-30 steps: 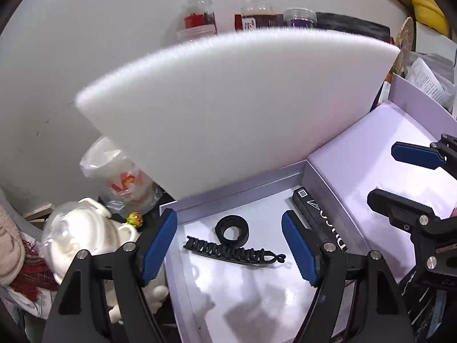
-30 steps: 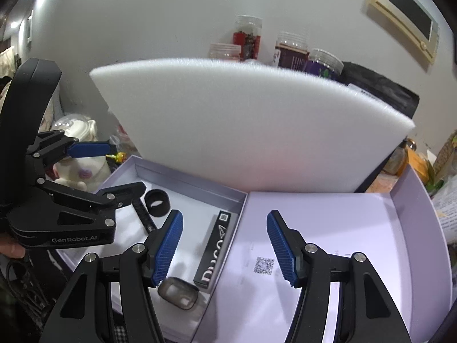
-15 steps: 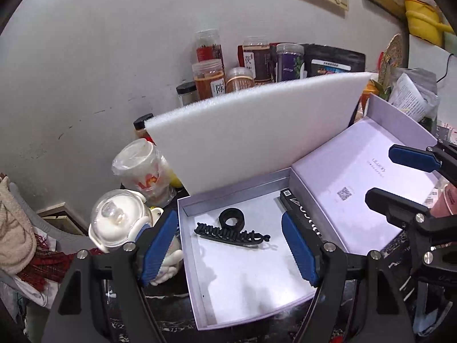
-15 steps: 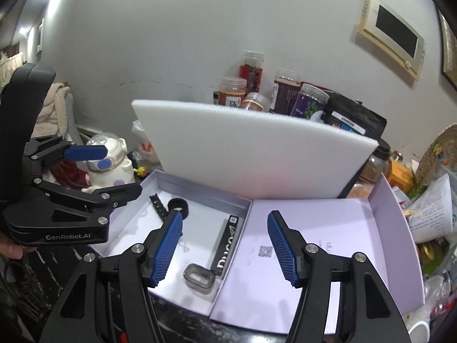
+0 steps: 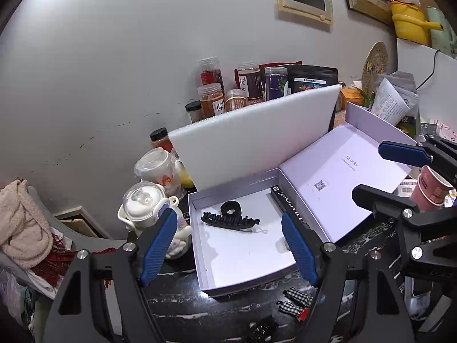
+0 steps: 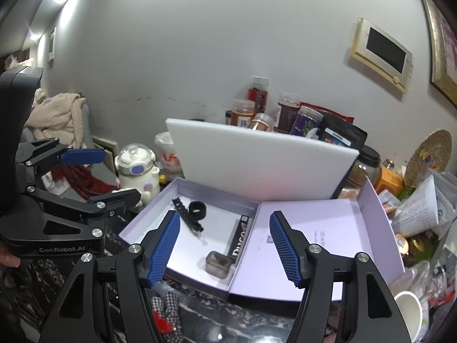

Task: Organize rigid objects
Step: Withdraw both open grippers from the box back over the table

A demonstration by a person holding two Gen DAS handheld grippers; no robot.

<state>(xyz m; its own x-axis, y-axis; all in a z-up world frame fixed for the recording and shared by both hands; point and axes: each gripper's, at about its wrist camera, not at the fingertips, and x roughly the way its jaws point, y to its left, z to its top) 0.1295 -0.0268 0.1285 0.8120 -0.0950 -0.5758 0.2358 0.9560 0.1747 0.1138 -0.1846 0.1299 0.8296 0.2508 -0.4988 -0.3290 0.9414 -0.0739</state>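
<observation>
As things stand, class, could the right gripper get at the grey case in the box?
Probably yes: the right gripper is open and empty, the grey case lies uncovered in the box, nothing between them.

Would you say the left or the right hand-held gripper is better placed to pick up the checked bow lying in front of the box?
Probably the left hand-held gripper: open, empty, with the checked bow just below its right finger.
</observation>
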